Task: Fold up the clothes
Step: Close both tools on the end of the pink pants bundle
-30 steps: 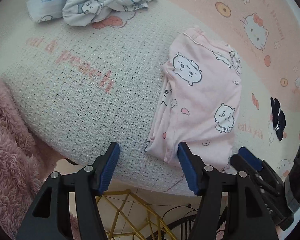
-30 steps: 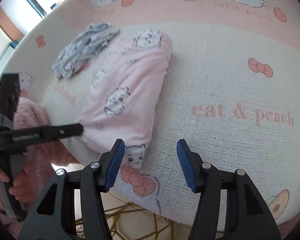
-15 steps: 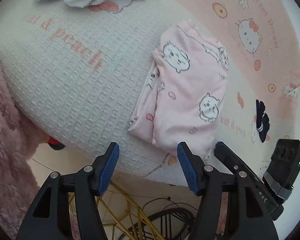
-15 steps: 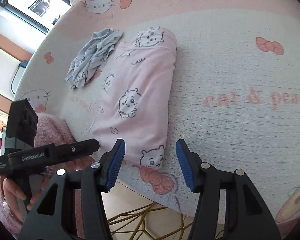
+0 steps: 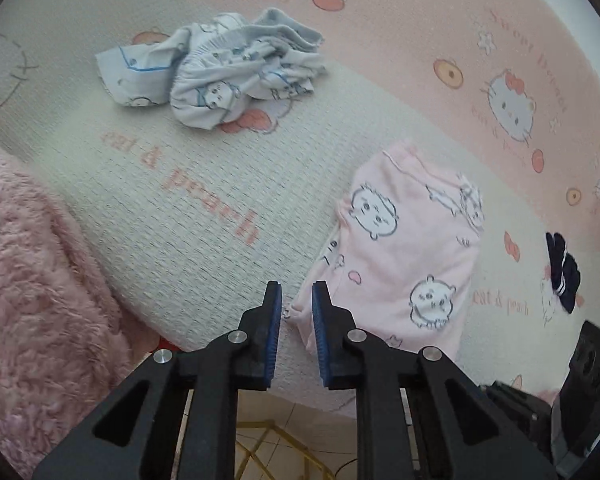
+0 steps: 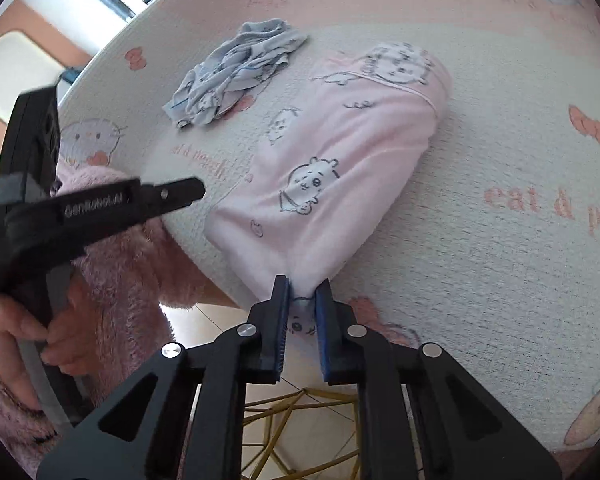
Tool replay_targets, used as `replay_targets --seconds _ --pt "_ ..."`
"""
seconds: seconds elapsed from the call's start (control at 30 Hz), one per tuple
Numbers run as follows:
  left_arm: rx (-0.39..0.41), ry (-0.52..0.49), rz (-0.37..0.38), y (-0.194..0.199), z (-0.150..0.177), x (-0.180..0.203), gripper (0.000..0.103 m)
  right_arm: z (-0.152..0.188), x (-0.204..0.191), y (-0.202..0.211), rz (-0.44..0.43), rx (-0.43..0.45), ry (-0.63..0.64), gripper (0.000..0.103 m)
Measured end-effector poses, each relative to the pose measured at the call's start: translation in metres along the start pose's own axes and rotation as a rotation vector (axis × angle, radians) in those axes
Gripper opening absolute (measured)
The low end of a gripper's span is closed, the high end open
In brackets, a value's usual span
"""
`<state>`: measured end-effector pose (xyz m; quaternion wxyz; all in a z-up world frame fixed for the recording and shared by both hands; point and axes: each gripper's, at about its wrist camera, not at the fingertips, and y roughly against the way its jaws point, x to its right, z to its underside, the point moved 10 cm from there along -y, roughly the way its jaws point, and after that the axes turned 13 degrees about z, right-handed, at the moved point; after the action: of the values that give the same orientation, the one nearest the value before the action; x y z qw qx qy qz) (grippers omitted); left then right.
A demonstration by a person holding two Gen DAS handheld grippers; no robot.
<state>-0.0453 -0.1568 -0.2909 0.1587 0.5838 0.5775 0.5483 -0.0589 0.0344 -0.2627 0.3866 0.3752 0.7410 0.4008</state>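
While the right gripper (image 6: 302, 300) jaws pinch the soft pink garment's (image 6: 340, 168) hem, the left gripper (image 5: 296, 308) jaws nearly close at its corner.

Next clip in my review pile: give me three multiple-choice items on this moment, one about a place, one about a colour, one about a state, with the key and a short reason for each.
1. Where does the crumpled blue-and-white garment lie relative to the pink garment?
A. Apart from it, farther up the blanket
B. On top of it
C. On the floor

2. What colour are the pads on the hand-held gripper fingers?
A. Red
B. Blue
C. Yellow

3. What is the right hand-held gripper doing?
A. Open wide above bare blanket
B. Pinching the near edge of the pink garment
C. Holding the dark sock

Key: 1 A, a stretch of white blanket shows between the two garments. 2 B, both wrist views show blue pads. 3 B, pink cloth is bunched between the nearly closed fingers in the right wrist view; the left hand-held gripper is narrowed at the garment's corner, grip unclear.
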Motion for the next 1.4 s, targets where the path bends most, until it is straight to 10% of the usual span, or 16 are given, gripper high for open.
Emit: replay_targets --seconds 0.2,0.33,0.53,0.83,1.0,1.27,1.4 --pt "-0.084 0.061 0.062 -0.027 0.010 0.009 0.025 -0.005 0.034 0.022 0.066 0.030 -0.056 0.018" --pt "-0.141 0.102 0.103 -0.045 0.017 0.016 0.049 -0.025 0.077 0.026 0.114 0.047 -0.157 0.049" --pt "-0.220 0.159 0.160 -0.070 0.026 0.025 0.051 -0.039 0.073 -0.018 0.025 -0.047 -0.215 0.041" --pt "-0.069 0.062 0.029 -0.058 -0.021 0.017 0.032 -0.025 0.049 -0.038 0.074 -0.043 -0.139 0.014" --pt "-0.032 0.073 0.073 -0.053 -0.043 0.019 0.032 0.001 0.017 -0.017 -0.021 -0.057 -0.117 0.014" --pt "-0.155 0.157 0.121 -0.057 -0.001 0.015 0.039 0.011 0.038 0.009 0.129 -0.054 -0.061 0.018" --pt "-0.153 0.269 0.050 -0.048 0.017 0.000 0.053 -0.018 0.056 0.019 0.214 0.017 -0.043 0.040"
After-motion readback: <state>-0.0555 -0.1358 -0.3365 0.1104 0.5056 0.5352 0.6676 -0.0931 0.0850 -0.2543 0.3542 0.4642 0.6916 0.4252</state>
